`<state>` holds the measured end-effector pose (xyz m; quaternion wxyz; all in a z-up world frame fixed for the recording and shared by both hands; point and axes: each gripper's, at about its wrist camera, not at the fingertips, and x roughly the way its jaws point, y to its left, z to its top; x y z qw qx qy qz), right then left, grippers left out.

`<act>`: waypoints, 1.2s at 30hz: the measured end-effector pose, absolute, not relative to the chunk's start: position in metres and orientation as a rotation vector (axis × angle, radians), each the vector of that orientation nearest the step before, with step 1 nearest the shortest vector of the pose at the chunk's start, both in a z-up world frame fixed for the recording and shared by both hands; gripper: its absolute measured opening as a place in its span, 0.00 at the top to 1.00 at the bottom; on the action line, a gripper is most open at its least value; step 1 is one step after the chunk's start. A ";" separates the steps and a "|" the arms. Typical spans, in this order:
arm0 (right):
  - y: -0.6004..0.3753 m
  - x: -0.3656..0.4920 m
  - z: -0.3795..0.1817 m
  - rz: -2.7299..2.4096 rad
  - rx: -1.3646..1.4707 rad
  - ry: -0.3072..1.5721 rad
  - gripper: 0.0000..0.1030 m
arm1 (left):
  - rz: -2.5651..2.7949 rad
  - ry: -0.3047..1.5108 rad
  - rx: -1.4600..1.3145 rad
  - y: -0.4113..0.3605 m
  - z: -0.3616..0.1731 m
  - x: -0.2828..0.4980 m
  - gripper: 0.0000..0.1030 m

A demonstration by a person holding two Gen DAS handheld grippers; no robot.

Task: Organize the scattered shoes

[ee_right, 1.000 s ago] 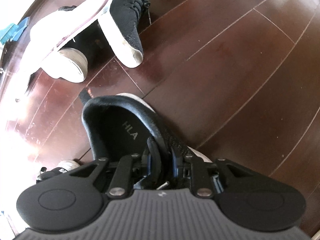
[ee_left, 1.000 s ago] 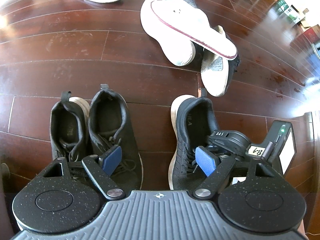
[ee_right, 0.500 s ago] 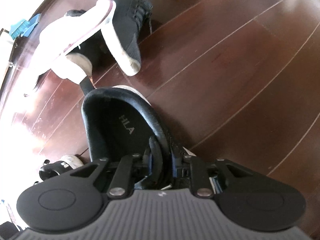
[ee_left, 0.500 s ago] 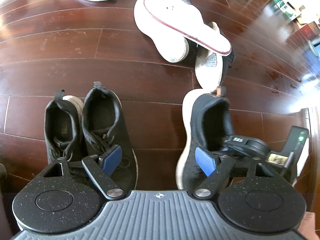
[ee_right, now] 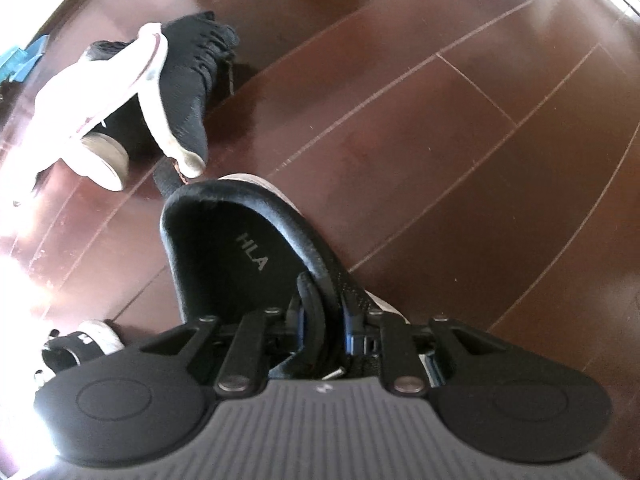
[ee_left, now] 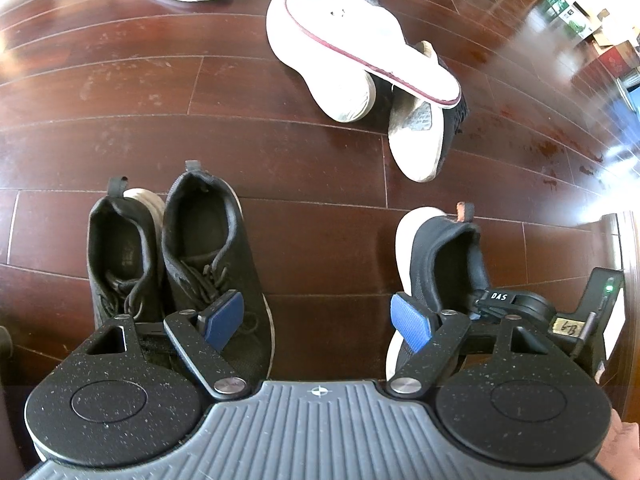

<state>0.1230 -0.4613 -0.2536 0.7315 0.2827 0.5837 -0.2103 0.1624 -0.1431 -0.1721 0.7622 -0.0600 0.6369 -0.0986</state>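
Right gripper [ee_right: 323, 326]: fingers clenched on the side collar wall of a black knit sneaker with white sole [ee_right: 248, 256]; one finger inside the opening, one outside. The shoe's heel points away from the fingers; "HLA" is legible on its insole.

Left gripper [ee_left: 318, 318]: fingers released, spread wide, nothing between them, bare dark-red wooden plank floor [ee_left: 320, 216] below.

Beside the left finger: pair of black lace-up sneakers [ee_left: 176, 256], side by side, touching.

Beyond the fingers: untidy pile of white canvas shoes with red-trimmed soles [ee_left: 340, 52], overlapping a black knit shoe lying on its side [ee_left: 424, 136].
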 end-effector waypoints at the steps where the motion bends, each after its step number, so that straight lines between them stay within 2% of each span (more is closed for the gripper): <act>1: -0.462 0.122 -0.256 -0.468 0.620 1.288 0.81 | -0.216 1.383 -0.137 -0.143 -0.172 0.163 0.17; 13: -0.469 0.126 -0.272 -0.484 0.650 1.273 0.80 | -0.199 1.344 -0.177 -0.139 -0.171 0.166 0.17; 19: -0.469 0.124 -0.272 -0.448 0.689 1.247 0.68 | -0.187 1.331 -0.186 -0.137 -0.170 0.169 0.17; 31: -0.478 0.120 -0.258 -0.368 0.744 1.177 0.61 | -0.184 1.296 -0.207 -0.136 -0.166 0.178 0.17; 36: -0.478 0.120 -0.247 -0.326 0.755 1.108 0.56 | -0.124 1.250 -0.322 -0.131 -0.173 0.217 0.17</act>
